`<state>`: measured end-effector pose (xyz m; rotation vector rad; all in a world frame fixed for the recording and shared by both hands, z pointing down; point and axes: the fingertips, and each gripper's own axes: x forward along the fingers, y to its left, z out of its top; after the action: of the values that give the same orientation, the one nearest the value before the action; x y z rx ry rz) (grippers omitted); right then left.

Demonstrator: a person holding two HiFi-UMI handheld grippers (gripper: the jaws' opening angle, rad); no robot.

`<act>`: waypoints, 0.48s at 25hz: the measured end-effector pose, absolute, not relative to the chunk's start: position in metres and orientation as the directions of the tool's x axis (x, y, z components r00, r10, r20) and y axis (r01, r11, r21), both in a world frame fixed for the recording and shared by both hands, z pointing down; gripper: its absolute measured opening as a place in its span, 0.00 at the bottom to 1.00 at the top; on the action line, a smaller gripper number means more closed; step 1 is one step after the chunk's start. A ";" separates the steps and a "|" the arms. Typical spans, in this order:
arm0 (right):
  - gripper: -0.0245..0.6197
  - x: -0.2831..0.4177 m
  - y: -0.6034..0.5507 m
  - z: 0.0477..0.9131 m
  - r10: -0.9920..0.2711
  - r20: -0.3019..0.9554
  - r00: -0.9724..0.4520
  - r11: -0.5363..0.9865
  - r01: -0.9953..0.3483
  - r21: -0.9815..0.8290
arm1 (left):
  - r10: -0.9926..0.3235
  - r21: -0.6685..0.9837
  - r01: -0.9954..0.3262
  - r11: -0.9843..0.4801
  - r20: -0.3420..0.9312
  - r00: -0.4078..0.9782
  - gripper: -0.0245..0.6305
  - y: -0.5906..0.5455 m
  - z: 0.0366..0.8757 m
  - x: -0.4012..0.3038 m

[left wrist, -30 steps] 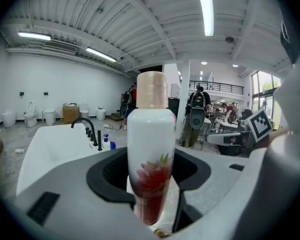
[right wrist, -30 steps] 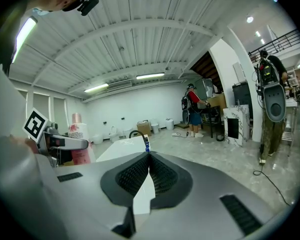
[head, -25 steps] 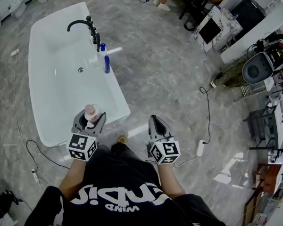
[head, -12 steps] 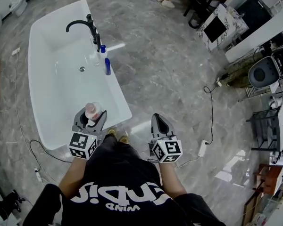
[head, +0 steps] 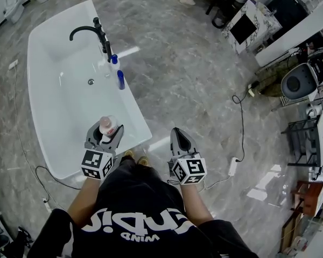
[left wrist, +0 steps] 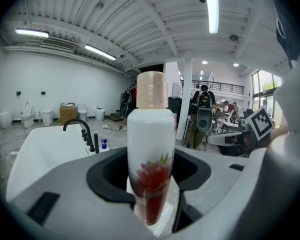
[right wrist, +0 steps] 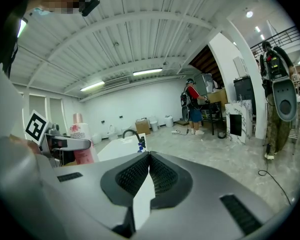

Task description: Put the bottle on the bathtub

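L gripper (head: pixel 105 131) still clamps bottle (head: pixel 107 125), further over bathtub (head: pixel 43 90), R gripper (head: pixel 177 133) closed, empty

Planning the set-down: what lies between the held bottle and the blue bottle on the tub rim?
Only bare white bathtub rim, per the head view.

The scene was lit brightly and evenly by ceiling strip lights (left wrist: pixel 211 9). Pale glare patches were cast on the glossy floor (head: pixel 194 90) beside the bathtub (head: pixel 59 117). Both gripper views were strongly bowed and darkened at the corners. The bottle (left wrist: pixel 150 149) was rendered soft at its base.
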<state>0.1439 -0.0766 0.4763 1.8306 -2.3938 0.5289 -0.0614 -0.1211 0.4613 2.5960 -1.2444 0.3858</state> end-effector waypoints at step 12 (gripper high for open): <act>0.07 0.136 -0.122 0.505 -0.909 0.294 -0.295 0.237 -0.947 -0.217 | -0.700 0.108 -0.768 -0.631 0.348 0.624 0.38 -0.172 0.501 -0.056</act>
<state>0.1363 -0.1221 0.5049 1.7976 -2.3854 0.5421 -0.0557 -0.1721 0.5013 2.6020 -1.1987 0.4022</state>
